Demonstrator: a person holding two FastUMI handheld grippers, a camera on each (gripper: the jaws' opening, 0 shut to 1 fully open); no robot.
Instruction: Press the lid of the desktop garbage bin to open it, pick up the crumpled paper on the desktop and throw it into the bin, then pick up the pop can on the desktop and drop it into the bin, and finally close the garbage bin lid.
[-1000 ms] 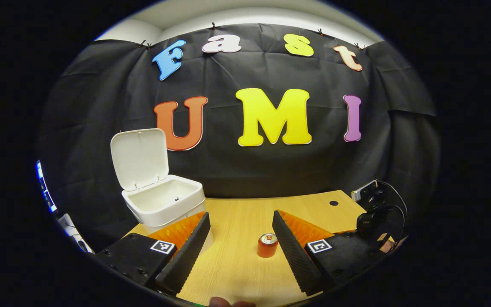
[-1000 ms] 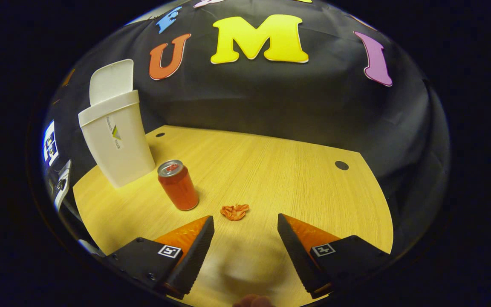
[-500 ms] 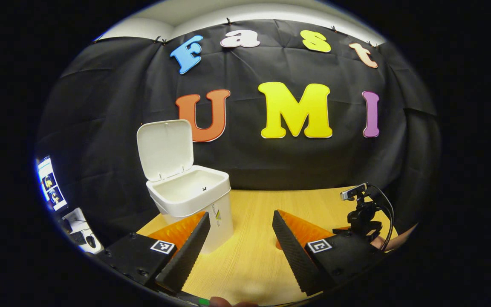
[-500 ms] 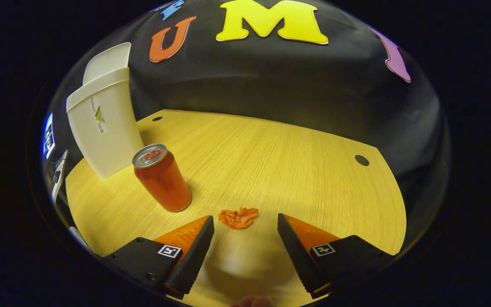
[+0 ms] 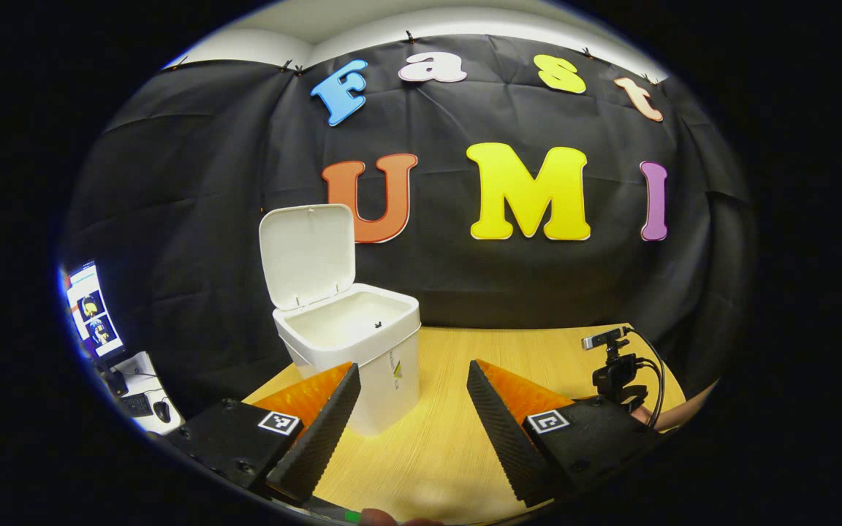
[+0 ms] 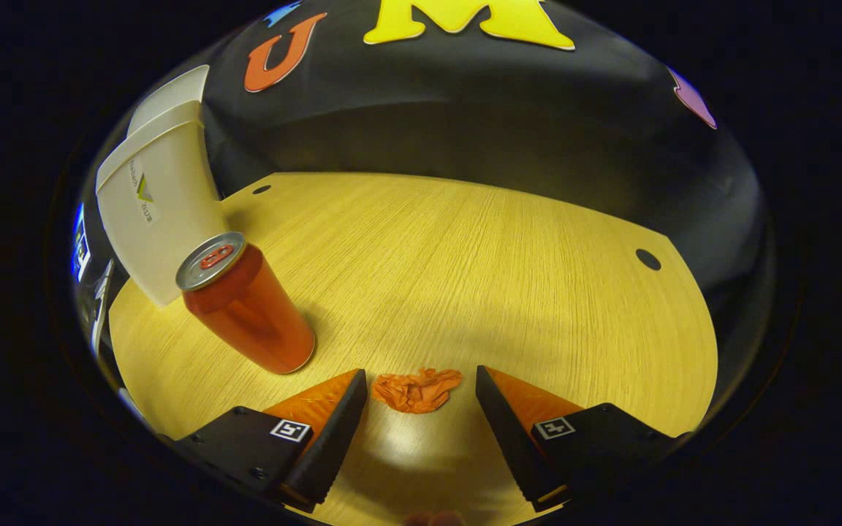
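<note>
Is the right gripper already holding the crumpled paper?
No, the crumpled paper lies on the table between the right gripper's open fingers.

White bin (image 5: 362,343), lid (image 5: 308,256) white; red-orange can (image 6: 249,310), silver top; orange crumpled paper (image 6: 416,389); counter (image 6: 465,270) light yellow wood grain; black-white square markers on tool bodies

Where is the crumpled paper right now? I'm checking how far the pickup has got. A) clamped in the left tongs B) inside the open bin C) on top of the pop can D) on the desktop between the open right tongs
D: in the right gripper view the crumpled paper lies on the desktop between the spread fingers of the right tongs, not yet gripped.
</note>
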